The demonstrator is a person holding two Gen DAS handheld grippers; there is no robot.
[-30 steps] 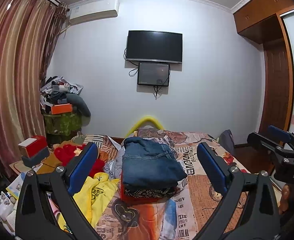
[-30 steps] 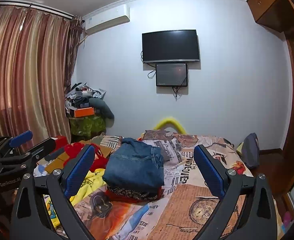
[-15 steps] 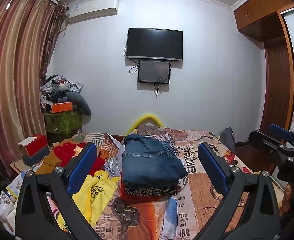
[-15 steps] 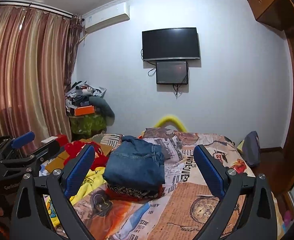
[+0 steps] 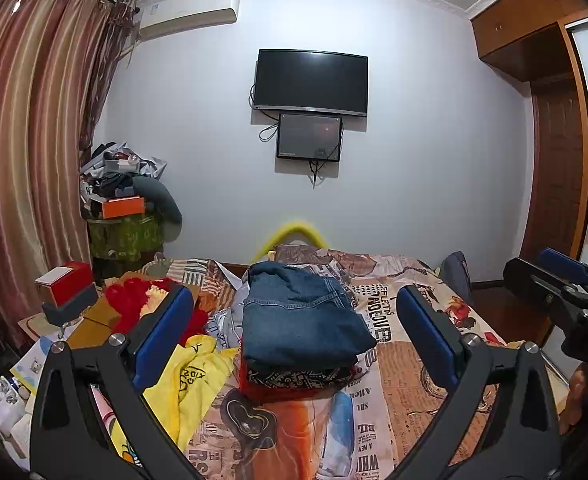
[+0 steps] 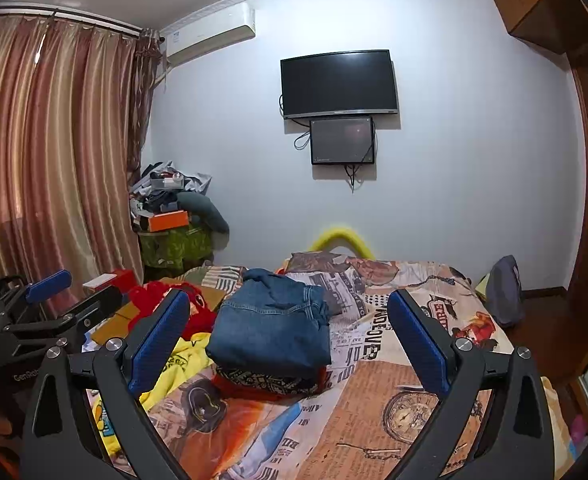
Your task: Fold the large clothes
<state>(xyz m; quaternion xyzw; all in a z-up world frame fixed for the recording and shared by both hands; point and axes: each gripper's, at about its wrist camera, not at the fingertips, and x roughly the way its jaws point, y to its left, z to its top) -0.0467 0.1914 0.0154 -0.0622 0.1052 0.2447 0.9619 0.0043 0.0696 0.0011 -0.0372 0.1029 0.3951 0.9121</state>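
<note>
Both tongs (image 5: pixel 294 336) (image 6: pixel 288 340) hover spread wide, short of folded jeans (image 5: pixel 300 312) (image 6: pixel 272 326).

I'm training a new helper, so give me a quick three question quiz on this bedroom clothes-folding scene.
1. True or false: the left tool is clamped on the folded jeans.
2. Which garment lies crumpled left of the stack? A yellow shirt, B green coat, C white towel.
3. Fill in: the jeans rest on a black patterned garment and a ____ one at the bottom.

Key: 1 false, both it and the right tool are open and empty. 2 A. 3 red.
</note>
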